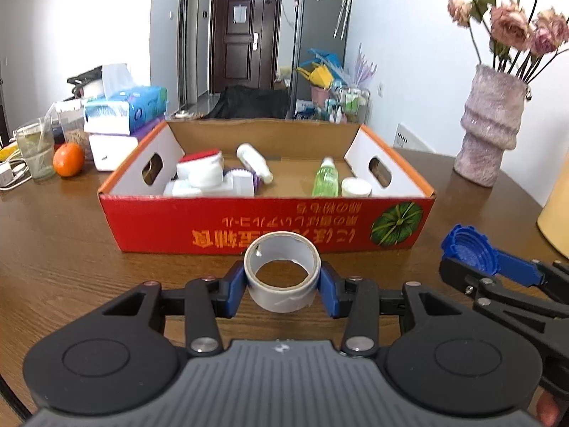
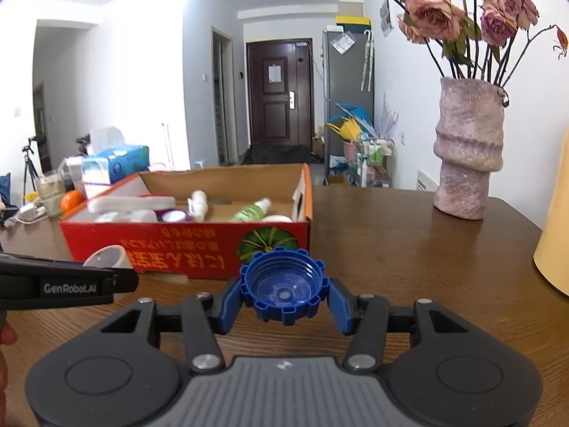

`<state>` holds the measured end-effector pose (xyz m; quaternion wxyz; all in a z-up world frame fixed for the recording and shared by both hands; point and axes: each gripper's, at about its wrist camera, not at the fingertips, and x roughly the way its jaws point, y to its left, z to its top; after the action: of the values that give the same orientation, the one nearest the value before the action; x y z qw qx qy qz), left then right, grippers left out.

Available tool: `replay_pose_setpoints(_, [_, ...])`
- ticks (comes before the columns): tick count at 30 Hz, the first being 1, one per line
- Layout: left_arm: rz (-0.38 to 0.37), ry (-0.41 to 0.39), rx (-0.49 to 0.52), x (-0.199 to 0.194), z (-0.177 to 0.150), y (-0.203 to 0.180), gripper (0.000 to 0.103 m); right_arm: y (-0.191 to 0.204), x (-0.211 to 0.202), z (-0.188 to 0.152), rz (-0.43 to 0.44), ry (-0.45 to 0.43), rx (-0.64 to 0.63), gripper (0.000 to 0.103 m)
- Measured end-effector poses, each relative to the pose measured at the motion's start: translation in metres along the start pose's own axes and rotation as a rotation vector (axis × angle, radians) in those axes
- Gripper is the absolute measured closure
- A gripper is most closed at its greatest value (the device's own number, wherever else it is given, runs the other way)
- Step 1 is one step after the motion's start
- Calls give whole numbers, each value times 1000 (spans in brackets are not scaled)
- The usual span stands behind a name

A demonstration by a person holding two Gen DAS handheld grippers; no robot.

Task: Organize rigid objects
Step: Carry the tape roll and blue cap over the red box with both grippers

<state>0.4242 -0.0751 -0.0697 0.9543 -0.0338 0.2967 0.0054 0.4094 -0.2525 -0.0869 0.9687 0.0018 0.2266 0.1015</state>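
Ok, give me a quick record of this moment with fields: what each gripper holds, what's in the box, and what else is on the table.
left gripper: shut on the tape roll, in front of the box
right gripper: shut on the blue cap, open side up
box: red cardboard, open top, on the wooden table
box contents: green bottle, white bottle, white jar, other white items
left of box: orange, tissue packs
right of box: vase with dried roses
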Motion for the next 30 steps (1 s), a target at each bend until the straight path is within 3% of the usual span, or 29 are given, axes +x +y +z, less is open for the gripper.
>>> replay_pose_setpoints(16, [-32, -95, -68, -28, 27, 21, 59, 27, -12, 18, 27, -88, 56, 52])
replay_pose_setpoints(30, [-17, -140, -105, -23, 62, 50, 59, 56, 3, 38, 19, -124, 72, 52])
